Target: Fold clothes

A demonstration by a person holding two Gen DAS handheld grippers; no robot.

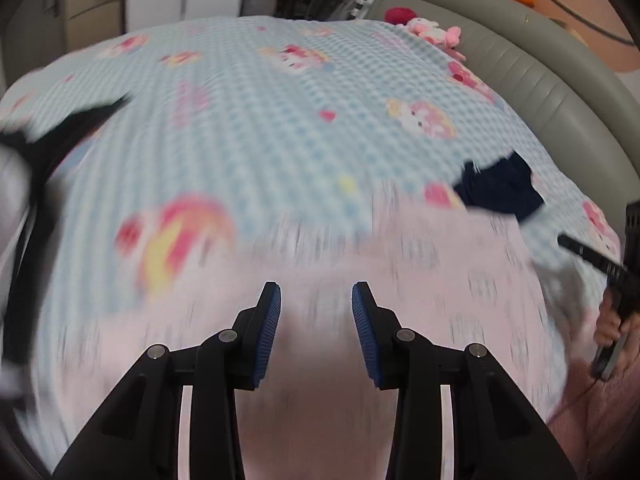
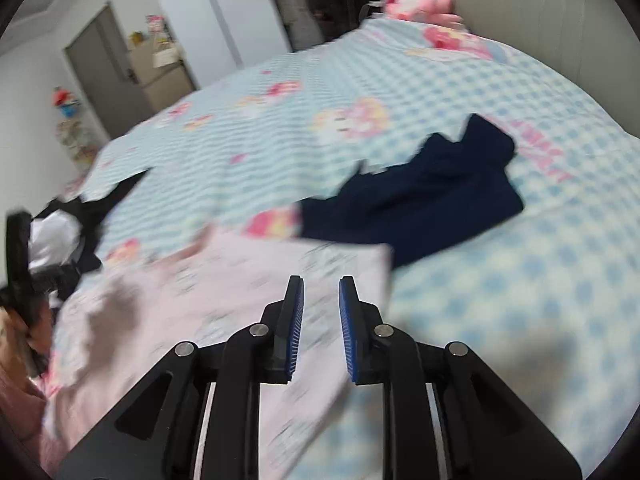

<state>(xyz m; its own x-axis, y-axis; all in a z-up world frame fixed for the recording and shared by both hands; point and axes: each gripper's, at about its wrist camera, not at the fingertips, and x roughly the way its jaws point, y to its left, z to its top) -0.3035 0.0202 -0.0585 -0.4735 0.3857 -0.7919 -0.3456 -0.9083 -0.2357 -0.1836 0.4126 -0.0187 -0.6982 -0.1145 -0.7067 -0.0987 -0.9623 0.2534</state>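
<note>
- The left gripper point(image 1: 316, 308) is hovering with its blue-padded fingers point(image 1: 267, 332) standing wide apart and gripping nothing; the pale pink garment point(image 1: 420, 280) is lying blurred beneath and ahead of them.
- The right gripper point(image 2: 321, 312) is showing a narrower gap between its fingers point(image 2: 294, 320), still parted and empty, hanging over the right edge of the pale pink garment point(image 2: 224, 296).
- That pink garment, printed with small grey marks, is spreading across the near part of the bed point(image 2: 520, 280), reaching toward the near edge.
- A dark navy garment point(image 2: 432, 200) is lying crumpled just beyond the pink one's far right corner, touching or overlapping it; the blur is making it hard to tell which.
- A black and white garment point(image 2: 60, 236) is sitting at the left edge of the bed.
- The bed's blue checked sheet point(image 1: 280, 128) with cartoon prints is carrying everything.
- Pink plush toys point(image 1: 434, 34) are resting at the far right corner against the grey padded headboard point(image 1: 540, 76).
- In the left wrist view, a hand point(image 1: 612, 328) is gripping the other tool's handle at the right.
</note>
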